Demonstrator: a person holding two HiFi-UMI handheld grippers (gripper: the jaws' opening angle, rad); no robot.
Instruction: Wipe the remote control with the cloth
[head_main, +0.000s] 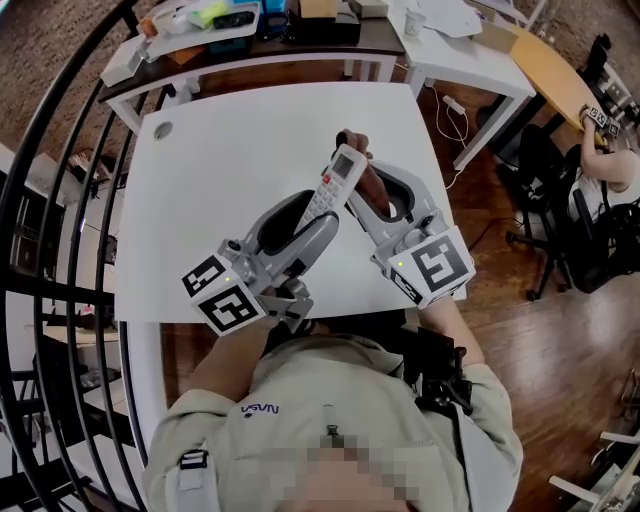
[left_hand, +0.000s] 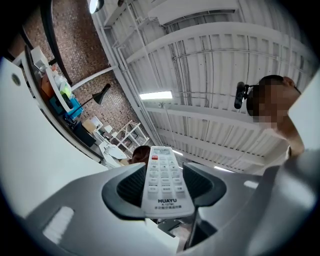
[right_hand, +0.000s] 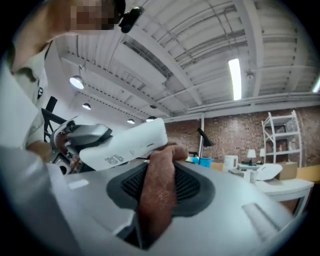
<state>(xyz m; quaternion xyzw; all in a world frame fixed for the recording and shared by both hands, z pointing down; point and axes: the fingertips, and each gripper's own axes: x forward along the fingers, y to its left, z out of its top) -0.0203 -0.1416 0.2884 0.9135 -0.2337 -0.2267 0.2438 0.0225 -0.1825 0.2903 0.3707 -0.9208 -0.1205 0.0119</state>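
My left gripper (head_main: 303, 213) is shut on the lower half of a white remote control (head_main: 336, 178), which it holds up above the white table (head_main: 230, 160). In the left gripper view the remote (left_hand: 162, 181) lies buttons-up between the dark pads (left_hand: 131, 186), with its red key at the far end. My right gripper (head_main: 385, 192) is shut on a brown cloth (head_main: 370, 178). The cloth's free end rests against the remote's top end. From the right gripper view, the cloth (right_hand: 159, 187) runs up between the pads to the remote's back (right_hand: 127, 146), and the left gripper (right_hand: 82, 134) shows behind.
A small round mark (head_main: 162, 129) sits near the table's far left corner. Behind it stands a cluttered shelf (head_main: 230, 25) and a second white table (head_main: 470, 50). A black railing (head_main: 60, 200) curves along the left. Office chairs (head_main: 560, 200) and a seated person (head_main: 610, 170) are at the right.
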